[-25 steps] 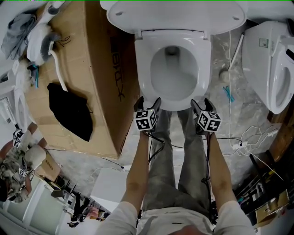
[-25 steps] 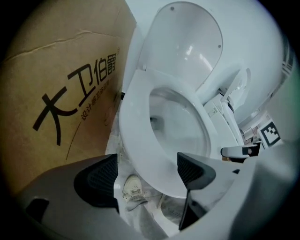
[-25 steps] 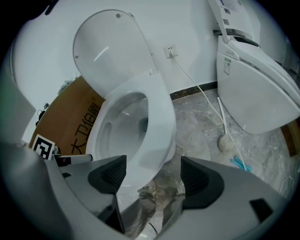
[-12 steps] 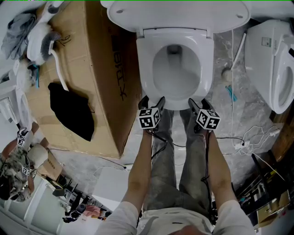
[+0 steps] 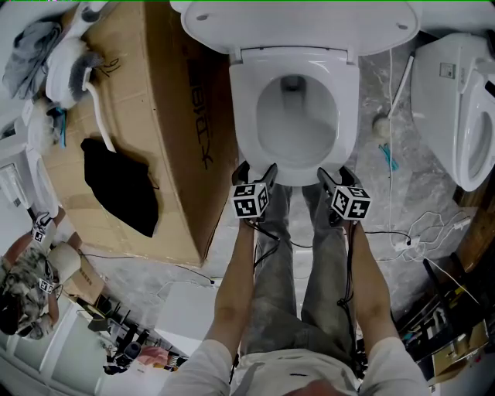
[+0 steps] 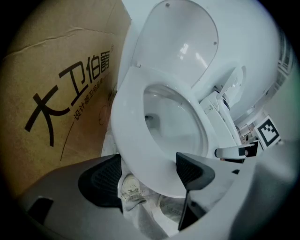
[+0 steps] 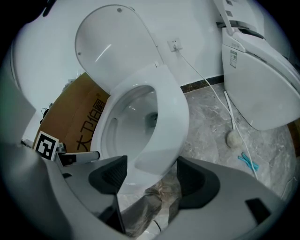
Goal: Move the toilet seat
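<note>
The white toilet seat [image 5: 241, 116] lies down on the bowl, and its lid [image 5: 302, 23] stands raised behind it. My left gripper [image 5: 255, 168] sits at the seat's front left edge and my right gripper [image 5: 334, 172] at the front right edge. In the left gripper view the seat [image 6: 131, 117] has its front rim in the gap of the left gripper [image 6: 147, 173], jaws wide apart. The right gripper view likewise shows the seat [image 7: 171, 117] reaching down into the right gripper [image 7: 153, 176], jaws spread. Neither clamps it.
A big cardboard box [image 5: 155, 116] with a black cloth [image 5: 116, 186] on it stands hard against the toilet's left. A second toilet [image 5: 456, 100] is at the right. Cables [image 5: 418, 228] trail over the marble floor. The person's legs [image 5: 298, 263] are below the grippers.
Hardly anything: the head view shifted a little, and both grippers stay at the seat's front edge, the left one a touch closer in.
</note>
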The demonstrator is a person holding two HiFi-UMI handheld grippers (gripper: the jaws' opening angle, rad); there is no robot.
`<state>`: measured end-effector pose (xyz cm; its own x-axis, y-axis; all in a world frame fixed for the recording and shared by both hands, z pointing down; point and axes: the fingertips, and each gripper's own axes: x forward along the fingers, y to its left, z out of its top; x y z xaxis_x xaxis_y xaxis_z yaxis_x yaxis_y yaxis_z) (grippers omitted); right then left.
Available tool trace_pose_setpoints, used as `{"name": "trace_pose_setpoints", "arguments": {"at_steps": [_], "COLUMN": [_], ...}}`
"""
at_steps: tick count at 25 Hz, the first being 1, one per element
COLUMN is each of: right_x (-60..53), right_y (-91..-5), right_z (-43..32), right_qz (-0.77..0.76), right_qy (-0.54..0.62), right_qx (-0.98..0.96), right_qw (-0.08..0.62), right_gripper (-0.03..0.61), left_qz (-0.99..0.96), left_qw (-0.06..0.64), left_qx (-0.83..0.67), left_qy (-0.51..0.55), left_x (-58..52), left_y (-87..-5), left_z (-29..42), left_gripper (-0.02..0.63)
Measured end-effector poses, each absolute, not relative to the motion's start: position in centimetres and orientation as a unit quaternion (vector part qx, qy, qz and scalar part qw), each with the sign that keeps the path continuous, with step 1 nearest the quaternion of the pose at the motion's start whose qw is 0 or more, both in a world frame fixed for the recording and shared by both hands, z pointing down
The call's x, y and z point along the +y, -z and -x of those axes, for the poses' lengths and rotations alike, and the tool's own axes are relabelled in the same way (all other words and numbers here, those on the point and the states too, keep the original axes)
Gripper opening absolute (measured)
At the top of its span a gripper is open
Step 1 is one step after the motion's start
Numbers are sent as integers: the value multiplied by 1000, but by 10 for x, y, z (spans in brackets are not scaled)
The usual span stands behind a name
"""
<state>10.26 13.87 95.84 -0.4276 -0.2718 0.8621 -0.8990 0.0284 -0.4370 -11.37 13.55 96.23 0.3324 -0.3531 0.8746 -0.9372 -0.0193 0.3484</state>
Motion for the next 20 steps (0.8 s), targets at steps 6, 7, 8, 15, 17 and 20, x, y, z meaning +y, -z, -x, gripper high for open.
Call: {"name": "trace_pose_setpoints", "arguments": {"at_steps": [6,7,8,15,17,20], "right_x": [140,140,139,141,141,140], "right_y": [-950,-949,-947,-930,-924,-916], "right_z": [-102,-102,-103,-102,-102,-102], "right_qz": [-446,-445,-445,-438,-434,-431], "right_qy": [-533,-533,-532,-524,-520,-519], "right_qx": [-656,-656,-657,-665,-670,-673], "right_qw": [295,296,296,302,303,302], "right_gripper": [350,348,349,348,348,348], "left_qz": [-657,-658,-659,-669,-670,-671], "left_qw": [488,487,487,484,482,480], "left_qx": [-494,-493,-492,-485,-485,-486], "left_qy": [-293,-293,-293,-289,-288,-287], "left_x": [136,136,136,137,136,136], "left_y": [-953,-951,-949,-932,-927,-919], "left_z": [114,114,113,114,114,114], "left_gripper": [363,363,362,364,364,364]}}
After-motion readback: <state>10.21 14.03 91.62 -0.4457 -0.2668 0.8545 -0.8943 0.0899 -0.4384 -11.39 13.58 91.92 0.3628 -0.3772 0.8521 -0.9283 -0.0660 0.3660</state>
